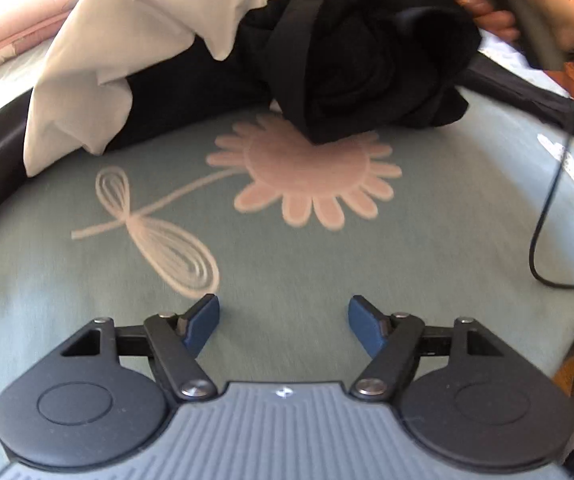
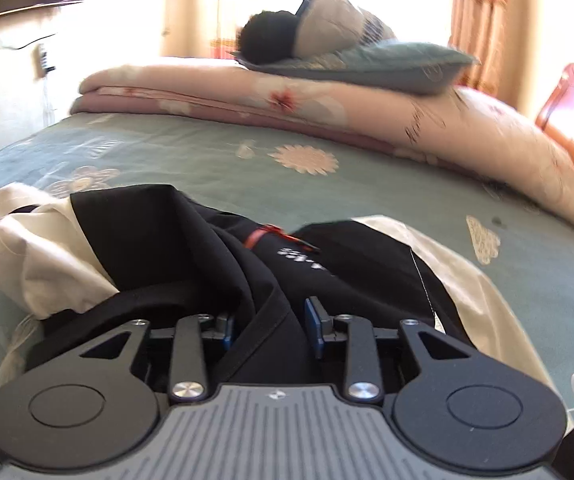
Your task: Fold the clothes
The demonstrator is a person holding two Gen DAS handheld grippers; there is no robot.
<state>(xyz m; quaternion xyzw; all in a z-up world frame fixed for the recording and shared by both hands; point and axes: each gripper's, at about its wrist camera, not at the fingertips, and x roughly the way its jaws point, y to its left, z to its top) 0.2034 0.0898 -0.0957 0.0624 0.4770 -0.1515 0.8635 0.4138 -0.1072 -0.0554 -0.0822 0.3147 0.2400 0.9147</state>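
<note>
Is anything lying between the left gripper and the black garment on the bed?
Nothing visible. Only bare green bedspread lies between the open left gripper and the black garment. A black cable loops off to the right, clear of that path.

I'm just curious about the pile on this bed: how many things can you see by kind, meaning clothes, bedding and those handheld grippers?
Clothes: 1, a black and cream garment
Folded quilts: 1, pink floral quilt
Pillows: 1, green pillow
Bedspreads: 1, green flowered bedspread
Grippers: 2, left gripper, right gripper
Total: 6
</note>
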